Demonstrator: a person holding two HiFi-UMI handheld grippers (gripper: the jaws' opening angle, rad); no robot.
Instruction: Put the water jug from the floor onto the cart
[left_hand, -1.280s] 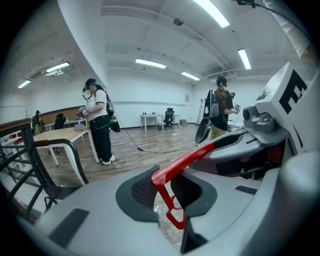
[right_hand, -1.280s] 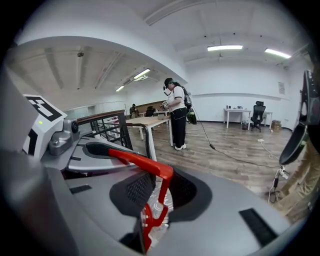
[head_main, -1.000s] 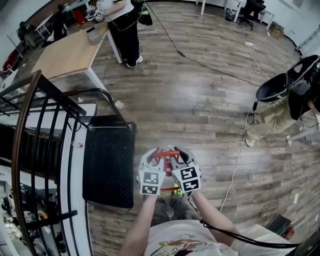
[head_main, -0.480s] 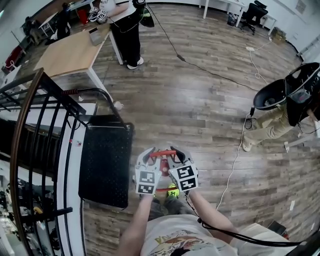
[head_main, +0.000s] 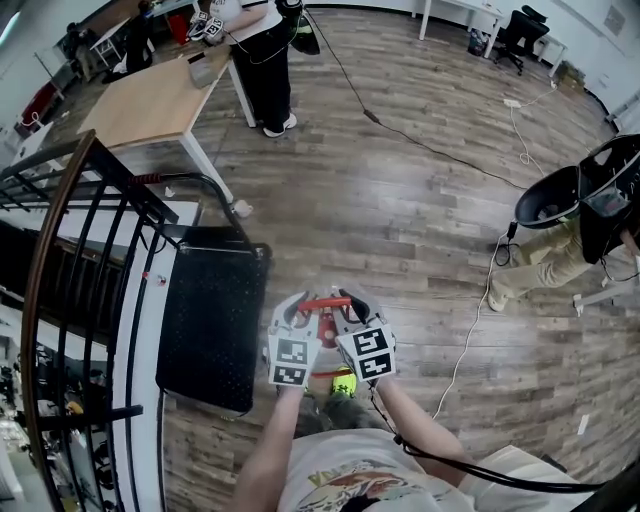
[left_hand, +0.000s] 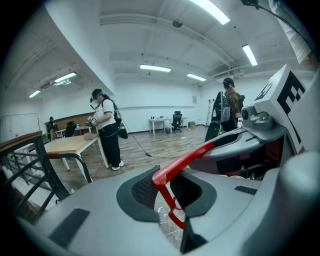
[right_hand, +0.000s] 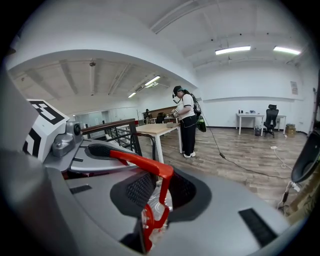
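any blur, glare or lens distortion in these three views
Head view: strong fisheye, the railing bows, everything fairly sharp. Left gripper view: black round vignette, red handle crisp, ceiling lights slightly blown out. Right gripper view: same vignette, red handle sharp, no motion blur.

Bright ceiling lights (left_hand: 155, 67); sharp — fisheye-warped edges.

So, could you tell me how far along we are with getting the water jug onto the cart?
Done: the left gripper, its fingers closing, and the right gripper both grip the red handle. In hand: the water jug is below them, beside the cart. Left: moving it over and setting it on the cart deck.
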